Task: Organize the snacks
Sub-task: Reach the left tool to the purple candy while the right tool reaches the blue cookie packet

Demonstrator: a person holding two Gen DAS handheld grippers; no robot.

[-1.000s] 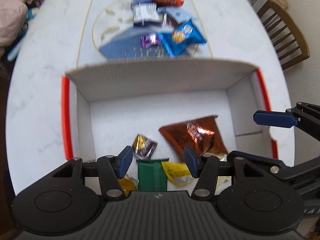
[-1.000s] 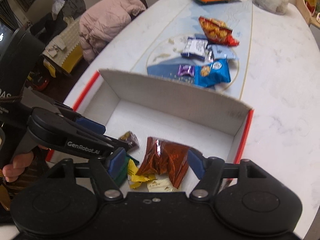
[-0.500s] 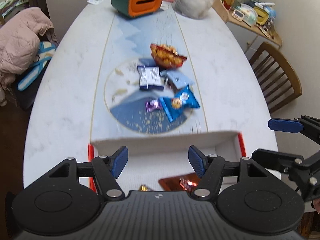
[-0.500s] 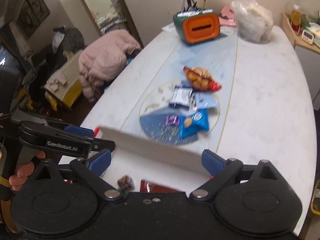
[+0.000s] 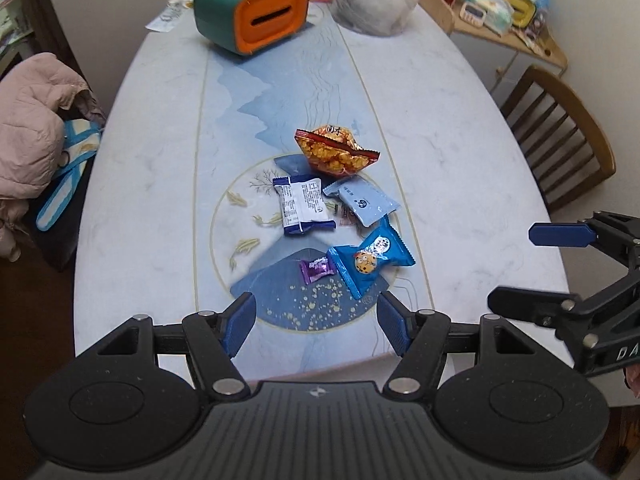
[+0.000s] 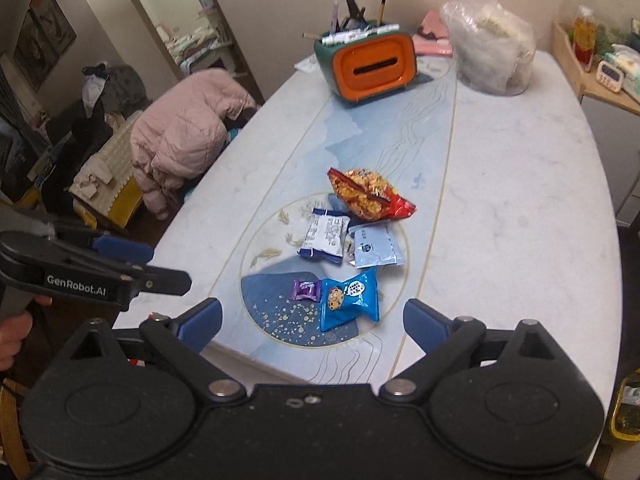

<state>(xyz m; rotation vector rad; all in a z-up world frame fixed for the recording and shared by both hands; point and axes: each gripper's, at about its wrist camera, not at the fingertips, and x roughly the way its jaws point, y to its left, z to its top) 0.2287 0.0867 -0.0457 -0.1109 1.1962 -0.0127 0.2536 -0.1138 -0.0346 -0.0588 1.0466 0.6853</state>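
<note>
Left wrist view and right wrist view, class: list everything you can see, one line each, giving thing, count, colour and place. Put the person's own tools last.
Table: one, white marble with blue centre strip, fills both views.
Cookie packet: one, bright blue, nearest snack.
Purple candy: one, purple, just left of cookie packet.
White snack packet: one, white with navy ends, middle of the snacks.
Pale blue packet: one, pale blue, right of white snack packet.
Orange-red snack bag: one, farthest snack.
Tissue box: one, green and orange, far end.
Clear plastic bag: one, far right.
Pink jacket: one, left of table.
Wooden chair: one, brown, right.
Left claw: one, black, blue pads, open.
Right claw: one, same, open.
</note>
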